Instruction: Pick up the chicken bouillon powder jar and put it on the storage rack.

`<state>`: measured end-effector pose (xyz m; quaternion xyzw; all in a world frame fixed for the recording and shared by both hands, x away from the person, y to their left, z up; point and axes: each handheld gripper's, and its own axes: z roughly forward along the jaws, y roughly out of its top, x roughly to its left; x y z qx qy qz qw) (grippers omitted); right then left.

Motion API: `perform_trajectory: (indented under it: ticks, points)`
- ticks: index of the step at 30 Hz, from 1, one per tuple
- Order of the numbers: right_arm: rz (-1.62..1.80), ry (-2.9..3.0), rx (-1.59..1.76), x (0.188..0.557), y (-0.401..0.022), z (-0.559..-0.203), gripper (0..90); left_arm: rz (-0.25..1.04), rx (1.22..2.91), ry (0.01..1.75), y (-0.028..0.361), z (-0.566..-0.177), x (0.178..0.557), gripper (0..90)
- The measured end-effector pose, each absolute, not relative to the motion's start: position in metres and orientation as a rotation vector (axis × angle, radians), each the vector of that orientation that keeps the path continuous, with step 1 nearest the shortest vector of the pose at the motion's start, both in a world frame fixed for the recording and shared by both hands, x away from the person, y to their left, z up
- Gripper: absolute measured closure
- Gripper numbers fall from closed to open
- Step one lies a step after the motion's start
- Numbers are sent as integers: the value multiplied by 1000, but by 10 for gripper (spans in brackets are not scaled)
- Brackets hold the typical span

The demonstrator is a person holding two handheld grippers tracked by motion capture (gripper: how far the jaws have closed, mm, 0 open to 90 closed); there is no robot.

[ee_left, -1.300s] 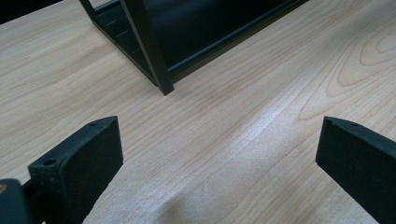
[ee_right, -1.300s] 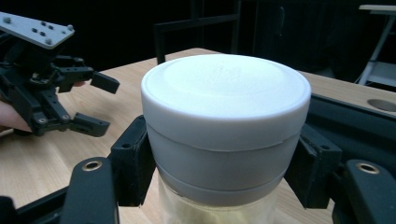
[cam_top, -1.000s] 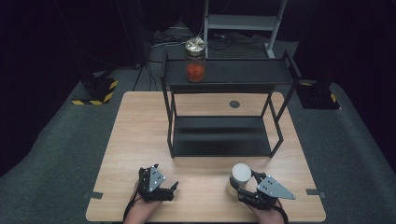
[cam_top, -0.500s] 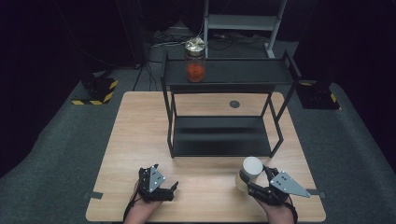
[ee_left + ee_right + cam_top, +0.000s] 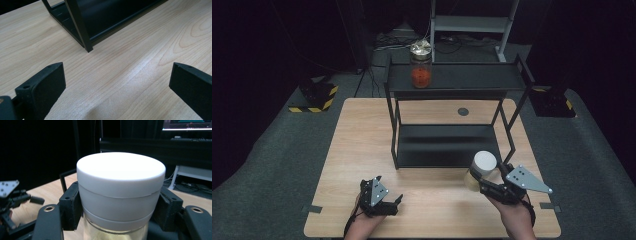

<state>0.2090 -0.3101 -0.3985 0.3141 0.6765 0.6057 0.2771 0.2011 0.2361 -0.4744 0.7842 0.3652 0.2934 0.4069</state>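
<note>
Jaws, right gripper [image 5: 482, 181]: clenched on a white-lidded jar [image 5: 482, 168], one pad pressed to each side just below the lid, as seen in the right gripper view [image 5: 120, 195]. The jar is held upright and clear of the worktop [image 5: 362, 145], just in front of the right front leg of the black shelf rack [image 5: 452, 150].

Jaws, left gripper [image 5: 382, 200]: released, set wide apart with nothing between them; bare wood is seen between them in the left gripper view [image 5: 117, 82]. This gripper is placed low over the worktop, in front of the rack's left front leg and well apart from the jar.

Further item: a glass jar with red contents [image 5: 421, 64], stood on the rack's top shelf near its left end.

Rack: placed at the middle of the worktop, lower shelf bare.
</note>
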Motion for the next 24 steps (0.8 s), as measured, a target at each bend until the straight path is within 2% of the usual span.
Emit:
perform_trajectory:
  ticks: [9,24]
  points:
    - [1633,1785,819,226,-303,-363,337,704,1947,944,242,-475,203,9]
    - [1631,1729,816,254,-293,-321,335,724,1970,914,239,-475,202,9]
